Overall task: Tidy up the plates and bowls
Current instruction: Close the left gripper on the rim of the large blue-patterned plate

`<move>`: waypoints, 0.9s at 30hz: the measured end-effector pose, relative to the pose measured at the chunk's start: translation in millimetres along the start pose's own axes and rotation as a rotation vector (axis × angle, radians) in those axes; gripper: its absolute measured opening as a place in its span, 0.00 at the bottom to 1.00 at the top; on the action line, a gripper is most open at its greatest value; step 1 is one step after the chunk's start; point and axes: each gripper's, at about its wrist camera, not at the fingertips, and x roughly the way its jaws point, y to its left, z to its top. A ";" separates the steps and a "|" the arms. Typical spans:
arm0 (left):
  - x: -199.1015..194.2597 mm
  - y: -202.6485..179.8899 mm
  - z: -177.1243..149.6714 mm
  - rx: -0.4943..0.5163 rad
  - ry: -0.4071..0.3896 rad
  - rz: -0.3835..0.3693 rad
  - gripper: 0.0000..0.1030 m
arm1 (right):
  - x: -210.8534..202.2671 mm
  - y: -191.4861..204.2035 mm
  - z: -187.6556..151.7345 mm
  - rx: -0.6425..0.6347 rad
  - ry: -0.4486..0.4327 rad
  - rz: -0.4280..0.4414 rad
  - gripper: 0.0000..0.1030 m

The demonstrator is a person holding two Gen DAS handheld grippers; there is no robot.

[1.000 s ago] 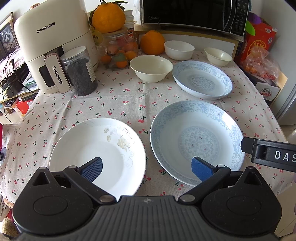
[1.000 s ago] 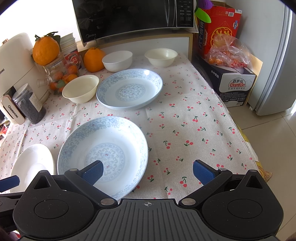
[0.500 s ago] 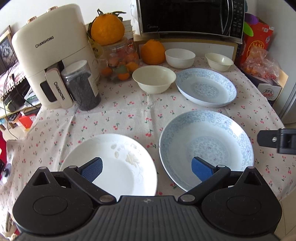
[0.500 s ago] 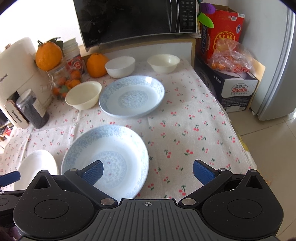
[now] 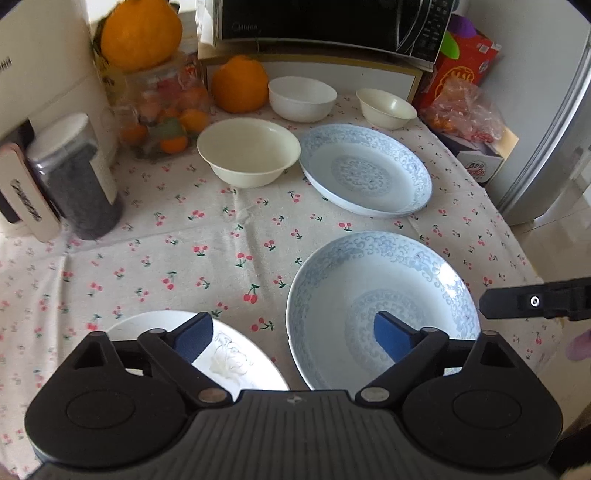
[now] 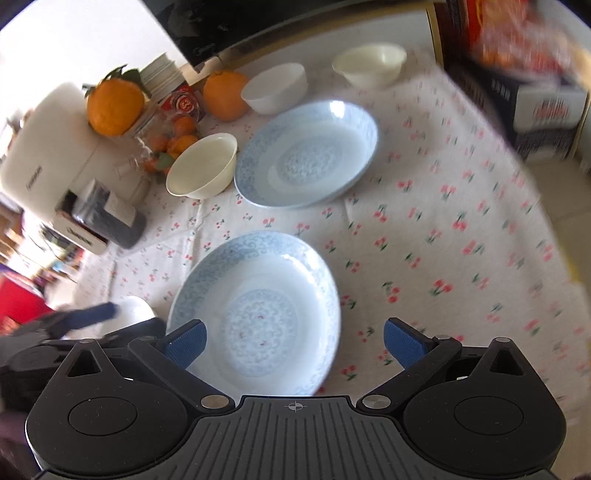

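My left gripper [image 5: 291, 325] hangs low over the cherry-print cloth, open, its jaws closing with nothing pressed between them. Its left finger is over the white plate [image 5: 236, 354] and its right finger over the near blue-patterned plate [image 5: 369, 280]. My right gripper [image 6: 293, 332] is open above the same near blue plate [image 6: 258, 288], whose right rim lies between the fingers. Behind stand a far blue plate [image 5: 365, 170], a large cream bowl [image 5: 247, 151], a white bowl [image 5: 301, 96] and a small cream bowl [image 5: 386, 105].
A white air fryer [image 6: 48, 147], a dark-filled jar [image 5: 77, 184] and a glass jar of small oranges [image 5: 162, 110] crowd the left. A microwave [image 5: 332, 22] and an orange [image 5: 240, 83] stand at the back. Boxes [image 5: 465, 74] and a fridge [image 5: 554, 147] flank the table's right edge.
The left gripper has moved forward and right, so the white plate slid under its left finger, and its jaws have narrowed. The right gripper has rolled and moved left over the near blue plate.
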 end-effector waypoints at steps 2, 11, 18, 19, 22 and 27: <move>8.2 5.7 1.7 -0.020 0.013 -0.040 0.76 | 8.0 -12.2 -0.2 0.084 0.044 0.047 0.95; 27.7 -2.4 8.8 0.074 0.053 -0.063 0.49 | 29.2 -31.1 -6.5 0.205 0.126 0.059 0.47; 37.4 -4.5 7.3 0.117 0.094 -0.006 0.17 | 37.4 -33.4 -9.3 0.209 0.144 0.017 0.15; 37.4 -4.9 7.3 0.118 0.093 0.001 0.17 | 37.6 -33.0 -8.9 0.205 0.140 0.009 0.13; 36.8 -6.0 6.6 0.118 0.092 0.023 0.15 | 38.8 -31.5 -3.3 0.194 0.130 -0.006 0.11; 35.8 -6.0 5.5 0.113 0.094 0.038 0.14 | 44.3 -30.2 11.1 0.182 0.114 -0.028 0.11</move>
